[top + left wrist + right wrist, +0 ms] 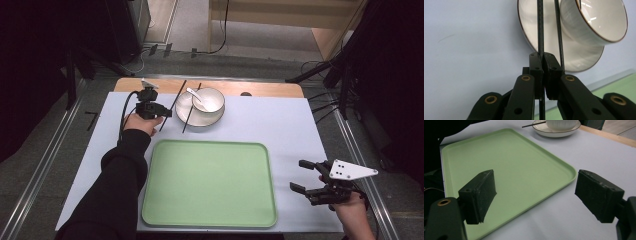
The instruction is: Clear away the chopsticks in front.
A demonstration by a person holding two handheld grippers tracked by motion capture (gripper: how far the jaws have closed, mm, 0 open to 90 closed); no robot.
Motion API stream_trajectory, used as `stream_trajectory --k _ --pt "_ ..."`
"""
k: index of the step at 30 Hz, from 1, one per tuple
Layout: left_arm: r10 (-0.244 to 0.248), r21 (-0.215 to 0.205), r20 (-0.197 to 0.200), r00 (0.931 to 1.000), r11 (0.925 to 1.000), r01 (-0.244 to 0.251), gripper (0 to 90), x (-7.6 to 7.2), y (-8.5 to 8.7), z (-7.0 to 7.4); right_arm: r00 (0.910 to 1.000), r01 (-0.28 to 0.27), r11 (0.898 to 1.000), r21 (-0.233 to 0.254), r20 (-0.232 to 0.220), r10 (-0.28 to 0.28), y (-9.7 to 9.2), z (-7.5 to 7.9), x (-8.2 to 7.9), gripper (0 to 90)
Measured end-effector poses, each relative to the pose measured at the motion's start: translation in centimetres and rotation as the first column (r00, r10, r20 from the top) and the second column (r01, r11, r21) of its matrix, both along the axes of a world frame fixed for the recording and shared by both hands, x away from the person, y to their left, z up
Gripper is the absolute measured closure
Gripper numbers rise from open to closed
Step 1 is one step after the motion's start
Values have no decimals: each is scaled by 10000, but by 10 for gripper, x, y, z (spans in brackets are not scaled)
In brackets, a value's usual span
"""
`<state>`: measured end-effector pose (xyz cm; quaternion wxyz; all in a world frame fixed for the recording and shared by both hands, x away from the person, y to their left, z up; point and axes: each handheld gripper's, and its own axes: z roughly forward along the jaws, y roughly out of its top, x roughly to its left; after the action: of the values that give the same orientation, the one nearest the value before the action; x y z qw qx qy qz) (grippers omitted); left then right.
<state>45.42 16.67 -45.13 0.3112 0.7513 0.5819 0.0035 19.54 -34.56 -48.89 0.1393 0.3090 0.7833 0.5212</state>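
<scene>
High view: the left gripper (161, 113) sits at the far left of the table (280, 125), its jaws too small here to read, pinching one black chopstick (171, 107) that slants from beside the plate (186, 106) toward the table's far edge. A second chopstick (191, 108) lies across the plate's rim. The bowl (210, 100) stands on the plate with a white spoon (198, 97) in it. The left forearm reaches in from below in a dark sleeve. The right gripper (301, 175) rests low at the right, jaws spread and empty, beside the empty green tray (210, 182).

Left gripper view: the jaws are closed on the chopstick (540, 37); its lower end is cut off. The bowl (594, 20) and plate (529, 27) are cropped.

Right gripper view: jaws wide apart over the table (599, 152), the tray (524, 170) between them; the plate (556, 132) is cropped at the top.
</scene>
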Motion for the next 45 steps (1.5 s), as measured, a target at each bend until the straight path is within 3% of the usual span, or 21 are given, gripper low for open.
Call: stream_trajectory --k 5,11,14,15,18,21,23,28,33,37,39,45 --pt "-221 -119 50 9997 9997 221 862 -21 12 -3 10000 4 10000 -77 -72 -5 0 -1 0 174" --pt "-361 -657 22 9993 9972 362 862 -44 24 -10 10000 23 9999 -124 -85 -24 1 -1 0 174" --pt "-365 -675 174 9992 9970 376 862 -60 31 -18 10000 40 10000 -66 -15 -40 1 0 -1 174" --pt "-236 -955 12 9997 9952 236 862 -68 37 -24 10000 35 10000 -75 -4 -35 1 1 -1 174" --pt "-307 -713 70 9995 9970 312 862 -74 40 -23 10000 26 10000 -93 6 -26 1 1 -1 174" --pt "-249 -941 144 9996 9952 261 861 -88 45 -21 10000 -46 9999 -105 20 47 2 1 0 174" --pt "-376 -807 119 9992 9960 384 861 -97 46 -21 10000 -29 9999 -103 0 29 2 1 0 174" --pt "-522 -756 -162 9985 9958 508 860 -126 46 -22 10000 -91 9998 -156 -18 91 3 1 2 174" --pt "-415 -793 -335 9986 9961 388 859 -149 47 -24 9999 -140 9998 -159 8 140 4 1 3 174" --pt "-246 -505 -142 9996 9984 238 859 -168 54 -20 9998 -187 9996 -187 0 187 6 1 6 174" --pt "-43 -555 -338 9994 9985 25 859 -180 63 -24 9995 -309 9993 -211 -8 309 10 1 9 174" --pt "-71 -731 -917 9958 9973 4 858 -195 62 -33 9992 -401 9989 -255 7 401 12 2 12 174"
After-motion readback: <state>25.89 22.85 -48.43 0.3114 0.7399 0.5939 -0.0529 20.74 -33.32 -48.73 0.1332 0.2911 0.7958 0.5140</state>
